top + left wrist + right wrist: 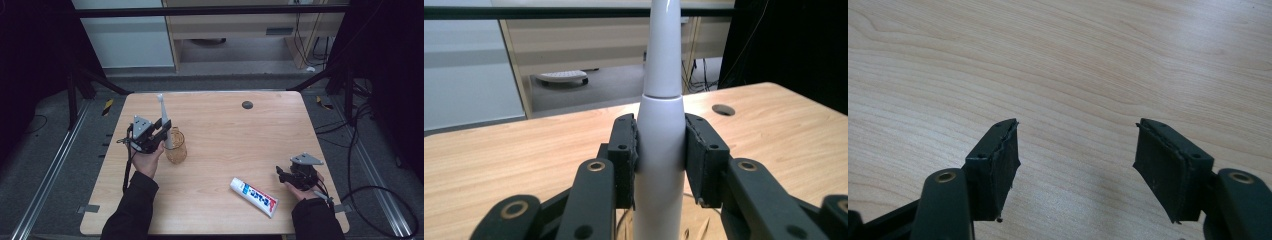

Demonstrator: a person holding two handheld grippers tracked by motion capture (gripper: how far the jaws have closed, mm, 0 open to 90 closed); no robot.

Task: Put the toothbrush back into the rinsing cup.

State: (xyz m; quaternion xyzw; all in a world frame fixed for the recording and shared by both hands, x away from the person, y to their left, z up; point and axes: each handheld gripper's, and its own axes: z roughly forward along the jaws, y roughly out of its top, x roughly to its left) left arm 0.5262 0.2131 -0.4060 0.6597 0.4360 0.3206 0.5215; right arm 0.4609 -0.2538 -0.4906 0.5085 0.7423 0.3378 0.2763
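Left claw [161, 131] clamped on white toothbrush [163, 121], upright, lower end inside amber cup [175, 145] near the left edge of the surface [225, 145]. Right claw [283, 176] apart, empty, resting near the right edge beside toothpaste [254, 196], lying flat toward the front edge.

Risks, as judged: smooth tapered plastic handle [661, 150] sliding through rubbery pads [624, 155] if tilted; light, thin-walled translucent cup tipping if nudged by the brush base on release. Handle glossy, round, narrowing upward; cup ribbed, cylindrical; surface pale matte woodgrain; tube soft, flattened at its crimped end.
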